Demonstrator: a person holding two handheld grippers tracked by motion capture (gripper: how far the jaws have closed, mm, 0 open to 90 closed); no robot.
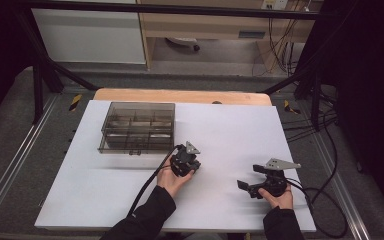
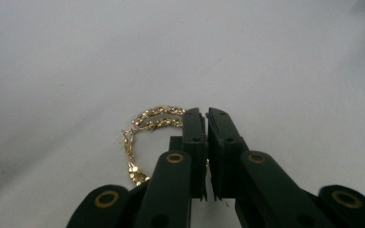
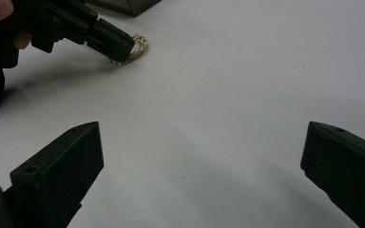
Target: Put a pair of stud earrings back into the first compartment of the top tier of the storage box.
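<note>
A thin gold bracelet (image 2: 152, 118) lies on the white table sheet (image 1: 230, 130). My left gripper (image 2: 206, 114) points down at it near the table's middle (image 1: 185, 162), jaws together with only a narrow slit between them. The bracelet's loop runs in behind the left jaw, and a gold glint shows in the slit. In the right gripper view the left gripper's (image 3: 123, 45) tip sits on the bracelet (image 3: 140, 47). My right gripper (image 1: 249, 176) rests at the front right, a hand's width away. Its jaws (image 3: 202, 133) stand wide open with nothing between them.
A smoky clear organizer box (image 1: 137, 127) with several compartments stands at the back left of the sheet, its corner in the right gripper view (image 3: 128, 4). Cables trail from both grippers toward the front edge. A wooden board edge (image 1: 180, 95) lies behind the sheet.
</note>
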